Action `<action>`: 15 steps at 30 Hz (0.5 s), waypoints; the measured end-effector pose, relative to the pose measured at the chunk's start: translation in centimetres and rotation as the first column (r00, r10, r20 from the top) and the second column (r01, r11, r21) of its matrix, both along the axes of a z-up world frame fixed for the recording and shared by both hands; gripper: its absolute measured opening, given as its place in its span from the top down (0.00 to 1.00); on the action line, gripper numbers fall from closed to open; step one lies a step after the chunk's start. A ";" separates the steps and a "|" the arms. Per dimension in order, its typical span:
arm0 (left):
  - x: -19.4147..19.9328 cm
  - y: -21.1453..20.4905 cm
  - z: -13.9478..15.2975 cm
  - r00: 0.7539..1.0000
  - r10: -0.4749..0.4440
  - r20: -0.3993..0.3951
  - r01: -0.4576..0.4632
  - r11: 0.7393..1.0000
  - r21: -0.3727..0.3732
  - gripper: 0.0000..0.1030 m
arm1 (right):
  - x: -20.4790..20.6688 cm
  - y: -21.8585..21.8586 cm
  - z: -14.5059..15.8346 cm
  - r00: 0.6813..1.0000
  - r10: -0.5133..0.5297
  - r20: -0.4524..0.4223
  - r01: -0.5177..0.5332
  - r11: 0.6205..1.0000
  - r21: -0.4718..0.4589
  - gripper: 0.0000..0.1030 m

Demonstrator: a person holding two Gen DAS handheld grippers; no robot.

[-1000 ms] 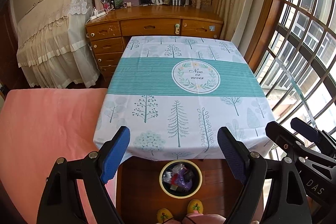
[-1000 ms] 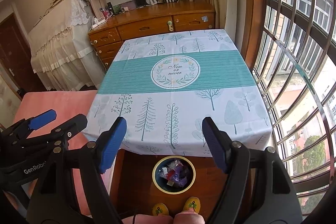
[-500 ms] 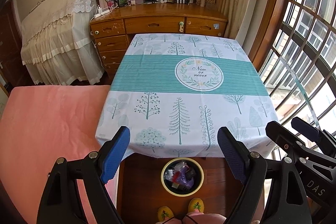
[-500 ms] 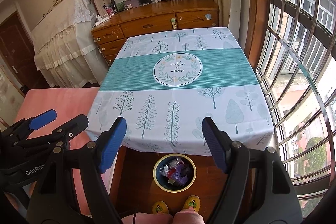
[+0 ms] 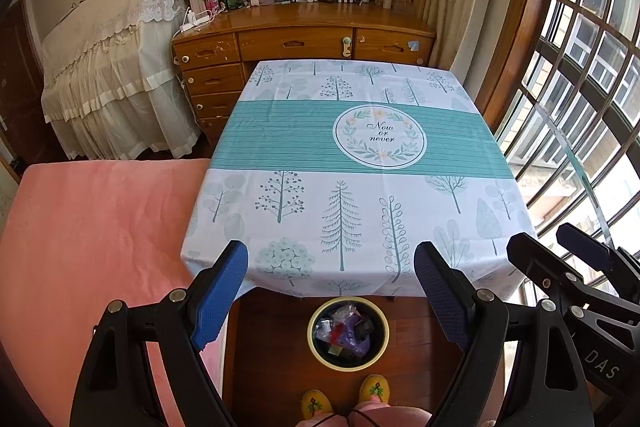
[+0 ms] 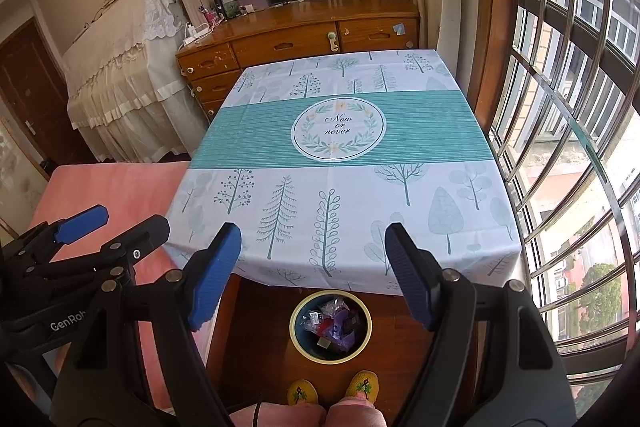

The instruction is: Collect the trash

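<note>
bin: the trash bin [image 5: 348,333] sat on the wood floor just off the near edge of the table [image 5: 360,187], right in front of the person's yellow slippers [image 5: 374,389]. It already had a heap of crumpled wrappers [image 5: 344,331] in it.

table top: nothing but the tree-print cloth up there, no loose trash anywhere on it that I could spot.

left gripper [image 5: 332,291]: jaws spread wide, nothing between the blue pads, hovering over the table's near edge above the bin.

right gripper [image 6: 312,267]: same deal, wide apart and empty, hanging right beside the left one over that same edge.

what changed: honestly barely anything. Compared with a second back, both views had only drifted a touch away from the table, so a bit more of the desk [image 5: 304,39] behind its far end showed. Jaw spread looked identical.

what it meant: looked to me like the collecting was basically done, wrappers binned, hands just idling.
</note>
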State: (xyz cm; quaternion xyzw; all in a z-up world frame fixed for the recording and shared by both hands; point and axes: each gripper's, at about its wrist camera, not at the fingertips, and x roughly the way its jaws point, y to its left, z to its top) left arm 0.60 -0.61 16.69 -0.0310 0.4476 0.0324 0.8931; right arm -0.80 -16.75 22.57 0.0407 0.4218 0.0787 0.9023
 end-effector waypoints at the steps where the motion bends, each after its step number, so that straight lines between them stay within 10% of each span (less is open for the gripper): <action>1: -0.1 0.0 -0.1 1.000 0.001 -0.003 -0.001 1.000 0.000 0.16 | 0.0 0.0 0.0 1.000 0.000 0.000 0.000 1.000 -0.001 0.30; 15: 0.0 -0.3 -0.4 1.000 0.002 -0.007 -0.002 1.000 0.003 0.16 | 0.0 -0.6 -0.5 1.000 0.005 -0.009 -0.005 1.000 0.000 0.30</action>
